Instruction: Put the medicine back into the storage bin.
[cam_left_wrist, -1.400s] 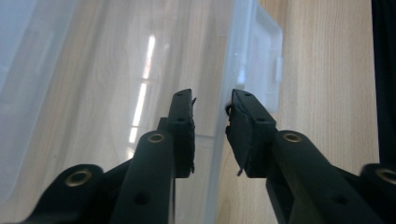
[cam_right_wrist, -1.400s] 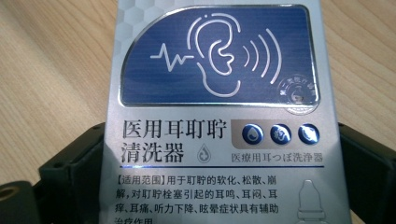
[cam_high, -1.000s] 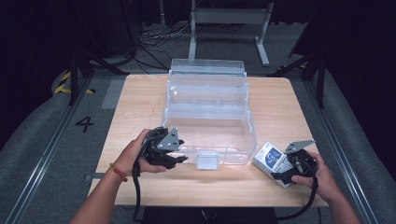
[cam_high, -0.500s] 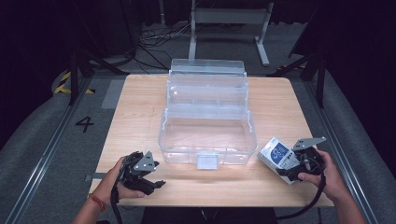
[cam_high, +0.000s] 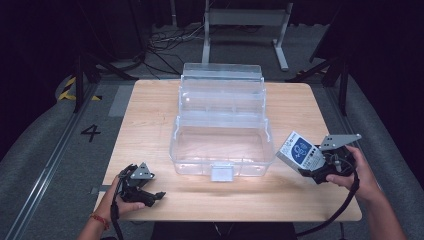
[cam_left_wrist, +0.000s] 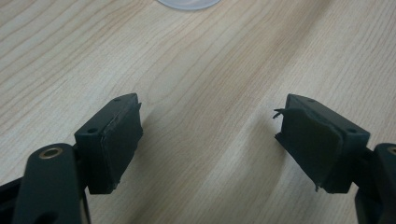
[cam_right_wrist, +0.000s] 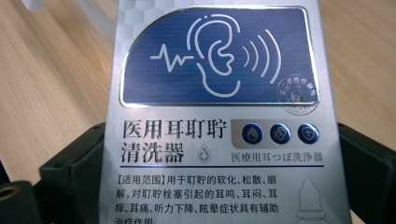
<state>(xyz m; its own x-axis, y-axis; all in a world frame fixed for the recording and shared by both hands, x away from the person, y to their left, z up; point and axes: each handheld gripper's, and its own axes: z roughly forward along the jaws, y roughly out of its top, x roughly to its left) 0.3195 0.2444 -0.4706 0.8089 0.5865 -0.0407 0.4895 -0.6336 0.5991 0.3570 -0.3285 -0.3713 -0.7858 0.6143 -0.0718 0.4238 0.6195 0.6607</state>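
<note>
While the right gripper is clamped on a small box, the left gripper is held empty low over the near left part of the table.

Right gripper: black, two blocky jaws, a grey three-cornered plate on top, a black cable trailing toward the near table edge. The box is pinched by its sides between the jaws and is raised off the table, just right of the clear case.

Box: flat-faced cardboard, silver-grey sheen, honeycomb pattern at the top, a dark blue rounded panel with a white ear outline and sound waves, three small blue round icons, black printed characters below.

Left gripper: black, matte pads with frayed edges; the jaws are spread wide, have just been opening, and nothing is between them but bare wood.

Table: pale wood, straight grain, rectangular, rounded corners.

Clear case: see-through plastic, rectangular, lid stood open at the far side, stepped trays seen within, a small latch on the near wall. It is placed mid-table, between the two grippers.

Surroundings: grey floor, a painted numeral at left, metal stand legs behind the table.
</note>
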